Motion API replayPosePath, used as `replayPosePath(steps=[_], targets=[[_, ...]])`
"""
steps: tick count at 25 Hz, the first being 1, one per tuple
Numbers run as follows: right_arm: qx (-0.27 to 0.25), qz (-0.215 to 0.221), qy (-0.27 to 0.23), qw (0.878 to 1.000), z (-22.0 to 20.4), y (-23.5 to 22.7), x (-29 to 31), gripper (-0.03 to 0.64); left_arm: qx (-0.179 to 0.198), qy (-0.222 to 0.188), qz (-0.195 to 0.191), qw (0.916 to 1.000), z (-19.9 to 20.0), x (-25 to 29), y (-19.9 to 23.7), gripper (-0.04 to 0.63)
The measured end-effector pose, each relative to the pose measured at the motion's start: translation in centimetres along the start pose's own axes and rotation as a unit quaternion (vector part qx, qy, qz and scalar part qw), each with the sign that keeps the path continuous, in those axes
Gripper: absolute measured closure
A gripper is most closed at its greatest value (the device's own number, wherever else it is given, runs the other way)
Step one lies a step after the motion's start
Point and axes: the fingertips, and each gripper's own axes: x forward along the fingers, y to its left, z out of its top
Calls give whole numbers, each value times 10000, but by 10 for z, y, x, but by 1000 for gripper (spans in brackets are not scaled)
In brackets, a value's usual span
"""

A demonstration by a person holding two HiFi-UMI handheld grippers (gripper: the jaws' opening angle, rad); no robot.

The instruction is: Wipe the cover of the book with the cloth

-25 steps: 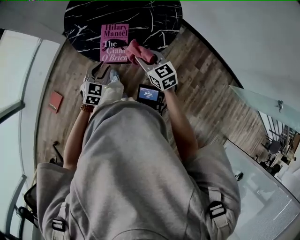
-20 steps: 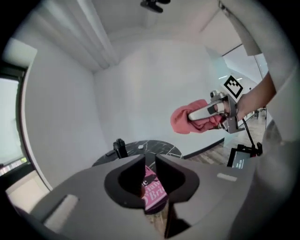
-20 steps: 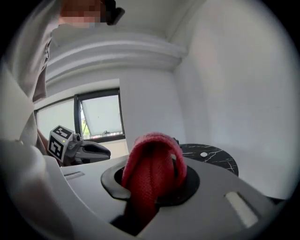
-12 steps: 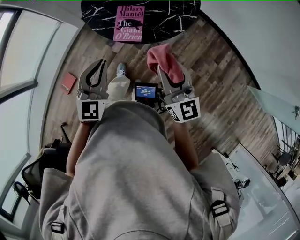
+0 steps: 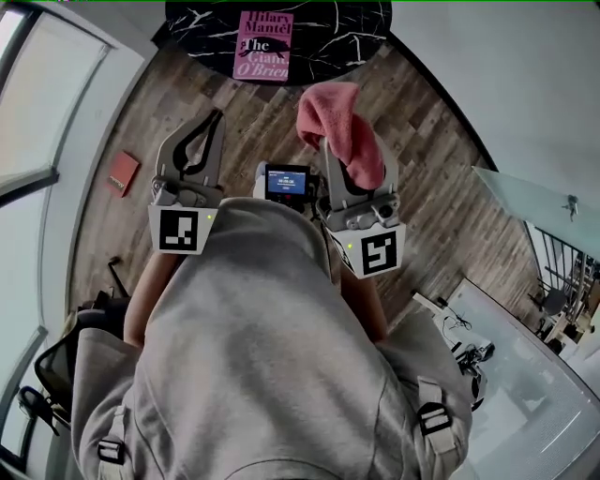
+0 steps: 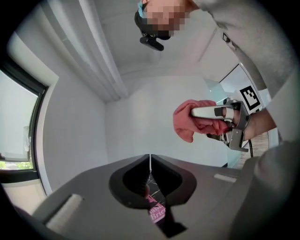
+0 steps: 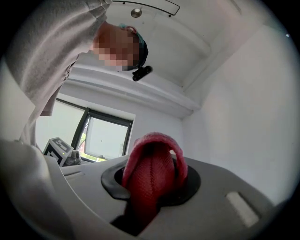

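Right claw [image 5: 327, 145] grips the pink cloth [image 5: 345, 127]; left claw [image 5: 213, 118] is closed, empty.

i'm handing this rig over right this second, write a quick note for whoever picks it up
Left gripper: shut and empty; its jaws have just been closing with nothing between them. It is held up in front of the body.
Right gripper: shut on the pink cloth, which bunches over its jaws. It is also held up, clear of the table.
Book: lies flat, cover up, on the black marble table, with neither gripper touching it.
Done: cloth is in the grip. Whether the cover has been wiped does not show.
Left: if not yet wiped, probably bring the cloth down onto the cover and wipe across it.
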Motion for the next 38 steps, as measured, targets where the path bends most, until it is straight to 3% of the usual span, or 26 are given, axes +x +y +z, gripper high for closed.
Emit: replayPosePath(steps=[8, 15, 24, 38], targets=[[-38, -343, 223, 9992, -1, 79, 27, 517, 7, -364, -189, 9992, 12, -53, 48, 592], [-139, -821, 458, 9955, -7, 107, 30, 525, -14, -423, -341, 9985, 3, -82, 75, 592], [-232, -1168, 466, 9918, -1, 101, 18, 526, -107, -595, -434, 9972, 2, -86, 76, 592], [-159, -1362, 495, 9893, -1, 86, 8, 526, -169, -353, -520, 9979, -7, -84, 65, 592]])
